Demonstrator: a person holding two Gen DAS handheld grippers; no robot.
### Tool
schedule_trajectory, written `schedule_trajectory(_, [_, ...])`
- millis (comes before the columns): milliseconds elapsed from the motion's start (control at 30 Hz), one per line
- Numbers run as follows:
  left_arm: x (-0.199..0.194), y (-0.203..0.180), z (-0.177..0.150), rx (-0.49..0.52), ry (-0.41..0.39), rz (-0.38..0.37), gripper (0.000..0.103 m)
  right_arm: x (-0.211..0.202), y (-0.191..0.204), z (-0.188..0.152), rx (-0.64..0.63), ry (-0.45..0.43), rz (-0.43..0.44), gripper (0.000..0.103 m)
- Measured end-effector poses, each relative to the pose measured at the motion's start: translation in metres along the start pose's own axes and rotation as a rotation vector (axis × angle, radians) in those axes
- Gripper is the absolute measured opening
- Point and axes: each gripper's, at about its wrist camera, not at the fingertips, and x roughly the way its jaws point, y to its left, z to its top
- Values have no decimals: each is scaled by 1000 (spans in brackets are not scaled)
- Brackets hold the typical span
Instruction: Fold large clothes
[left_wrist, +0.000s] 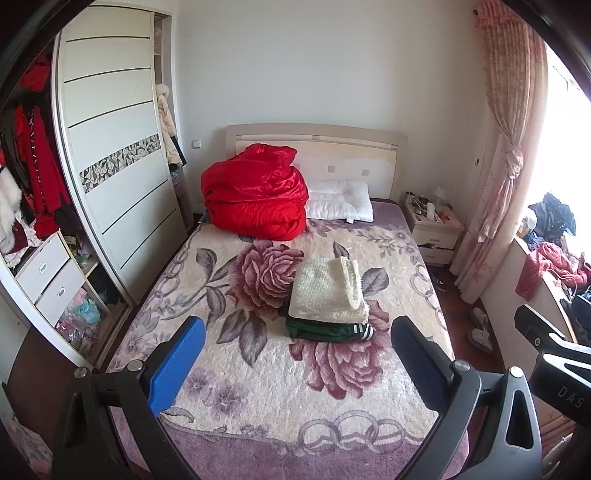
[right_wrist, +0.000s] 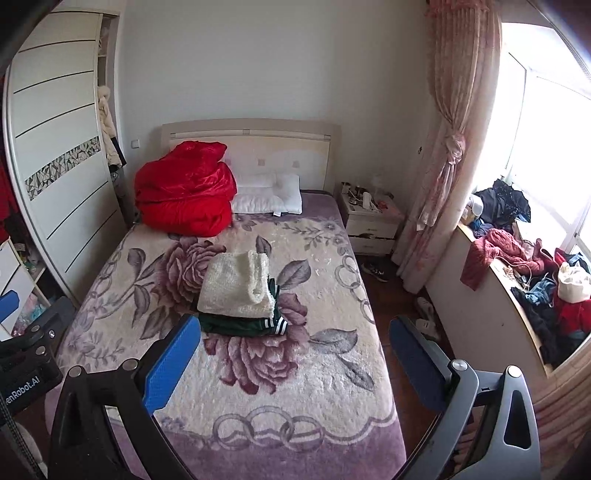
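A folded cream fluffy garment (left_wrist: 327, 290) lies on top of a folded dark green garment with white stripes (left_wrist: 328, 330) in the middle of the bed (left_wrist: 258, 387). The same stack shows in the right wrist view, cream (right_wrist: 234, 286) over green (right_wrist: 243, 325). My left gripper (left_wrist: 297, 349) is open and empty, held above the foot of the bed, short of the stack. My right gripper (right_wrist: 295, 347) is open and empty, above the bed's right front part, near the stack's front edge.
A bundled red quilt (left_wrist: 255, 197) and white pillow (left_wrist: 340, 201) lie at the headboard. A wardrobe (left_wrist: 114, 166) stands left, a nightstand (left_wrist: 434, 230) right. Clothes pile on the window ledge (right_wrist: 517, 266). Shoes (right_wrist: 375, 271) lie on the floor beside the bed.
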Motion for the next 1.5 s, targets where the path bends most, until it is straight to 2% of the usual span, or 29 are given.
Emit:
schedule_trajectory(767, [-6,1,9,5,-11,1,103,3,0,16,-8,-18,17,103])
schedule_trajectory(1500, [-10,3,11,7,-13,-4,103,-4,1,3,7,-22,18,103])
